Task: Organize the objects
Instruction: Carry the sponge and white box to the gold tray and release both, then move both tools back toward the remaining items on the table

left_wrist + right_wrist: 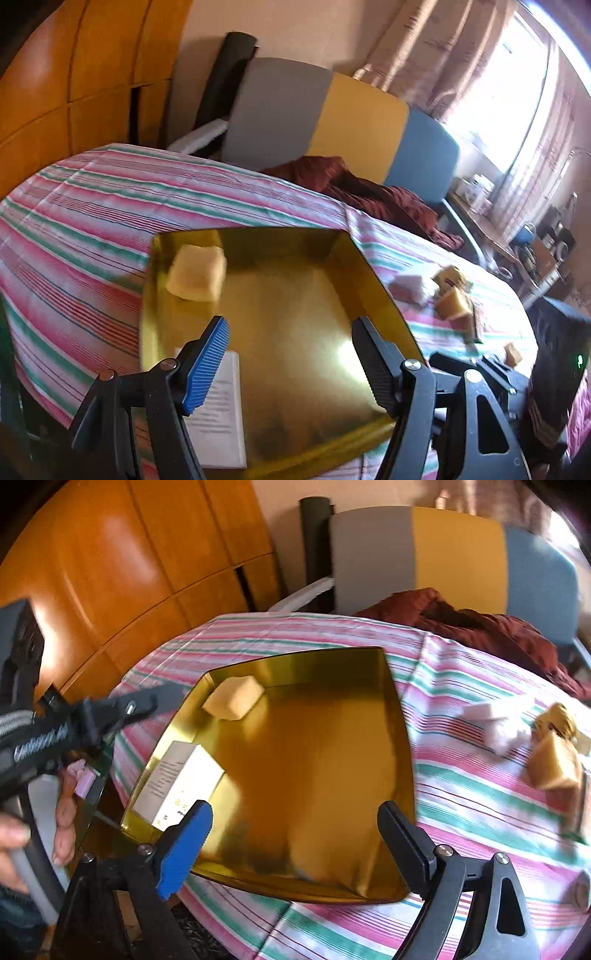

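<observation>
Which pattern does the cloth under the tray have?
Pink, green and white stripes on the cloth; right wrist view shows it best.

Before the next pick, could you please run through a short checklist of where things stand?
1. Left claw open, nothing between its jaws: ok.
2. Right claw open, nothing held: ok.
3. Gold tray flat on the striped cloth: ok.
4. Free floor in tray beside soap and white box: ok.
5. Tan blocks outside tray, still to sort: not ok.
6. Block details, blurred: cannot tell.

Wrapped items (554, 760) right of gold tray (402, 738) blurred, unidentifiable.
</observation>
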`<control>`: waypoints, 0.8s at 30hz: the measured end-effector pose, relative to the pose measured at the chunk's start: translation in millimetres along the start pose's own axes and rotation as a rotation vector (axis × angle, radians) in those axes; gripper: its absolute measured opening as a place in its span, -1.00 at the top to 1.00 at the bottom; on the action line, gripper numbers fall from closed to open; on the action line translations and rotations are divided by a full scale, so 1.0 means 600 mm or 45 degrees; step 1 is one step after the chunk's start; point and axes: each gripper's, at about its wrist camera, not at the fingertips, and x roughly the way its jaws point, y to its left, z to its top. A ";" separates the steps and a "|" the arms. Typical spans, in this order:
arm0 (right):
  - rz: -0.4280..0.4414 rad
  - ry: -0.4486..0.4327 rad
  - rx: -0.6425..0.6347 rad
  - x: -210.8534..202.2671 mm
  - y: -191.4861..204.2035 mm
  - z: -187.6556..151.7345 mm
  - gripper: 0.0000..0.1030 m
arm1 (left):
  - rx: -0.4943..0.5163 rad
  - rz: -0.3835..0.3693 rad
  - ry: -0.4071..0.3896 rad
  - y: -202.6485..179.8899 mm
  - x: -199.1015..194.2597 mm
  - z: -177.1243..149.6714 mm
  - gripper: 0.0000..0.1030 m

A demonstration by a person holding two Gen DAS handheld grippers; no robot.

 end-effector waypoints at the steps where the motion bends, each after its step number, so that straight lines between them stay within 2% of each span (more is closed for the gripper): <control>1: -0.008 -0.007 0.011 -0.006 -0.008 -0.002 -0.78 | 0.010 -0.015 0.007 -0.006 0.000 -0.002 -0.35; 7: -0.077 -0.057 0.103 -0.037 -0.057 -0.019 -0.83 | 0.079 -0.075 0.040 -0.050 0.002 -0.015 -0.36; 17: -0.231 -0.101 0.287 -0.094 -0.171 -0.053 -0.85 | 0.181 -0.104 0.113 -0.114 0.020 -0.032 -0.36; 24: -0.341 -0.107 0.337 -0.126 -0.228 -0.075 -0.87 | 0.262 -0.077 0.135 -0.156 0.027 -0.045 -0.36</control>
